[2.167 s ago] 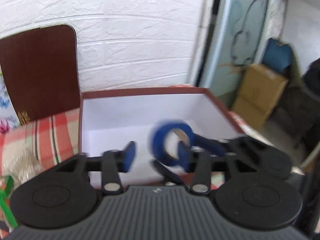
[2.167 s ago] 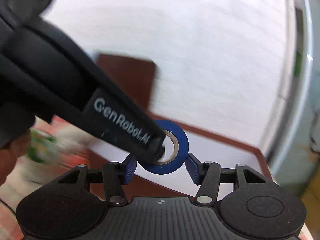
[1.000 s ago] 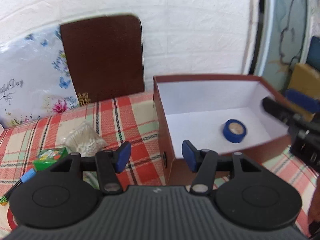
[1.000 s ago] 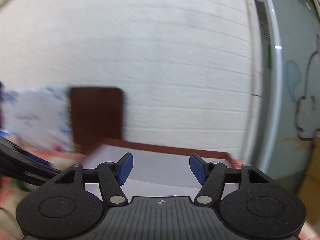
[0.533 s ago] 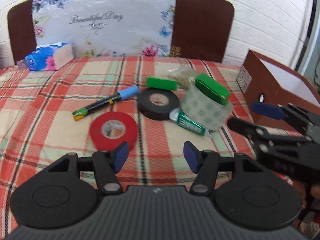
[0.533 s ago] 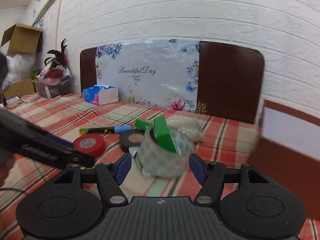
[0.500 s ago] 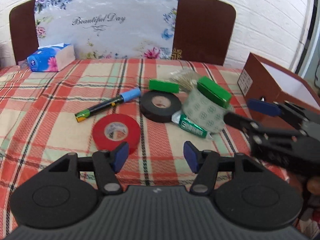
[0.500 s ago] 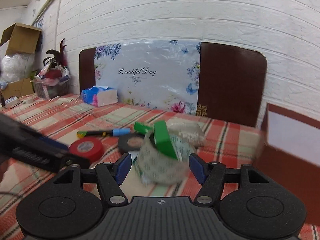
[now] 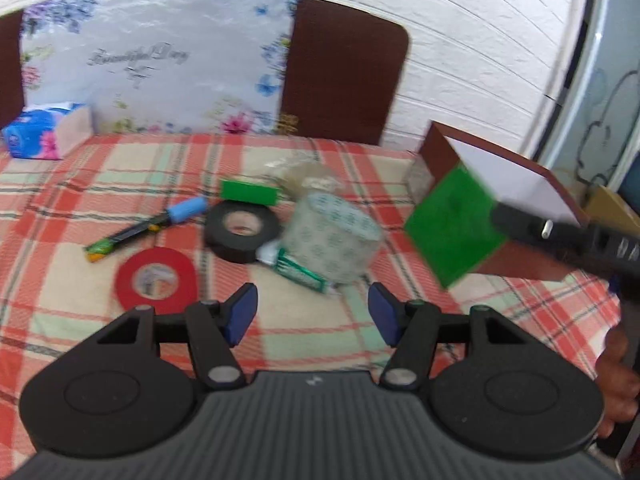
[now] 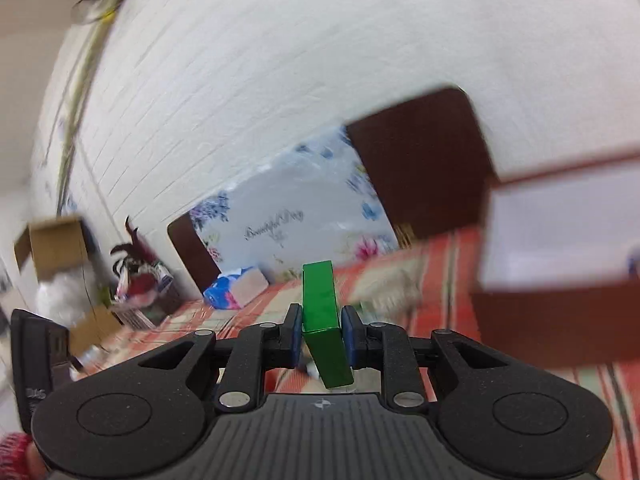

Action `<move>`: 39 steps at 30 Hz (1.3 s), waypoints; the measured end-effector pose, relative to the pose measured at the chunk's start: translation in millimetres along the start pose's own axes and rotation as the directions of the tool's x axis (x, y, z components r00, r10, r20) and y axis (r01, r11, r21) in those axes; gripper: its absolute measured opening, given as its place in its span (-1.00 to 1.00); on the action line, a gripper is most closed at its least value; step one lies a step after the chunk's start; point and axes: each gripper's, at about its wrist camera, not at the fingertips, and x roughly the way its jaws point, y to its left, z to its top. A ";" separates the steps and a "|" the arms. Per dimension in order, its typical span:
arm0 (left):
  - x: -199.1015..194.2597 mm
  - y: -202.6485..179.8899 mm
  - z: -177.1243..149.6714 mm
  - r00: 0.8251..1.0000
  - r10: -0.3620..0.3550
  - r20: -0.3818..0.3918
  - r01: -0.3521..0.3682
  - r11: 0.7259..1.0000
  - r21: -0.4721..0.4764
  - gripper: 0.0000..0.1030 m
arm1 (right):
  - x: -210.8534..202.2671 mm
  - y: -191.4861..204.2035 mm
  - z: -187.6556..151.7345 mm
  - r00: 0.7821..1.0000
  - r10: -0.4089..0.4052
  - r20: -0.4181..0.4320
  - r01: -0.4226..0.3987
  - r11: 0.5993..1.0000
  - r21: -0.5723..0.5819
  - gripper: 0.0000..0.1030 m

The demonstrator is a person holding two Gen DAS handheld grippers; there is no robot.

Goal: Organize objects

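1. My right jaws (image 10: 320, 340) have just closed on the green box (image 10: 324, 320). Pads pinch its flat sides; it sits tilted between them, far end up.
2. In the left view, green box (image 9: 456, 224) is off the tabletop (image 9: 304, 336), held in the air near the brown box (image 9: 516, 184) at right.
3. My left jaws (image 9: 312, 312) are open with nothing between the pads, hovering over the near tabletop.
4. Still lying out: red tape (image 9: 156, 280) near left, black tape (image 9: 242, 232) behind it, clear tape roll (image 9: 332, 236) to its right, marker (image 9: 148, 228) far left, a second green box (image 9: 248, 194) behind the black tape.
5. Step, as I judge it: carry phase, green box picked, heading for the brown box.
6. Next move needs: bring right jaws over the brown box's rim, level out the tilt, lower, then release inside.
7. Left is best placed for red tape: drop down and straddle the roll.
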 end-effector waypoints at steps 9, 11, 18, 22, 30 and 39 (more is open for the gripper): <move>47.7 -60.0 -5.0 0.966 -0.166 -0.199 0.168 0.986 -0.007 0.23 | -38.8 -31.3 -49.1 0.926 -0.376 -0.018 0.369 0.916 -0.155 0.43; 61.0 -72.5 -2.2 0.952 -0.195 -0.234 0.196 0.980 -0.021 0.23 | -40.9 -23.2 -53.3 0.930 -0.368 -0.021 0.351 0.900 -0.258 0.54; 114.5 -106.1 14.8 0.919 -0.238 -0.314 0.215 0.971 -0.107 0.20 | -4.1 -30.8 -38.7 0.907 -0.418 -0.047 0.361 0.831 -0.424 0.74; 137.4 -114.7 10.6 0.912 -0.241 -0.332 0.209 0.969 -0.130 0.02 | 23.9 -46.0 -29.2 0.915 -0.371 -0.158 0.278 0.864 -0.419 0.47; 67.0 -142.2 42.9 0.934 -0.298 -0.196 0.295 0.955 -0.042 -0.25 | -29.3 -6.8 -22.6 0.943 -0.300 0.142 0.330 0.802 -0.497 0.21; 90.5 -200.1 107.2 0.954 -0.299 -0.021 0.298 0.938 0.180 -0.10 | -6.6 -36.4 43.6 0.861 -0.372 0.346 0.492 0.781 -0.384 0.33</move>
